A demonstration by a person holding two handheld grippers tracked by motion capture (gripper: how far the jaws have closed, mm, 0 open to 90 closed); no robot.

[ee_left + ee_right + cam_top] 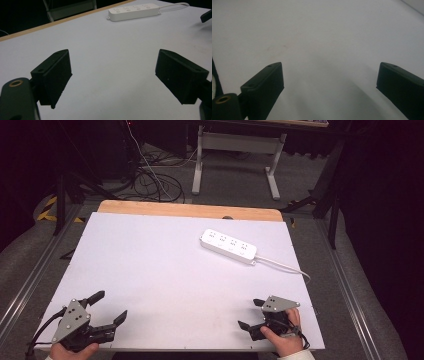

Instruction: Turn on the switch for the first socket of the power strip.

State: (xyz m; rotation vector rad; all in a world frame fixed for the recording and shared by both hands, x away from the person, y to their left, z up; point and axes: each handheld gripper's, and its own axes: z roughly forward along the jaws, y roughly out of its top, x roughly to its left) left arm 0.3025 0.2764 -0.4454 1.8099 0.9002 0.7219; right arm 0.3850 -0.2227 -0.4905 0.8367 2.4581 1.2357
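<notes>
Upper right of our table (150,270), a white power strip (229,246), well apart from our left gripper (110,306) and right gripper (251,314), both wide open, empty.

dim surroundings, bright tabletop (165,265), soft blur

overhead view, two low jaw-level views

The table (165,270) has a smooth, matt white top, with a bare wood strip (190,210) along its far edge in the upper middle. The power strip (229,246) looks like smooth white plastic. Both grippers' jaws are matt black; their top plates look like grey metal.
</notes>
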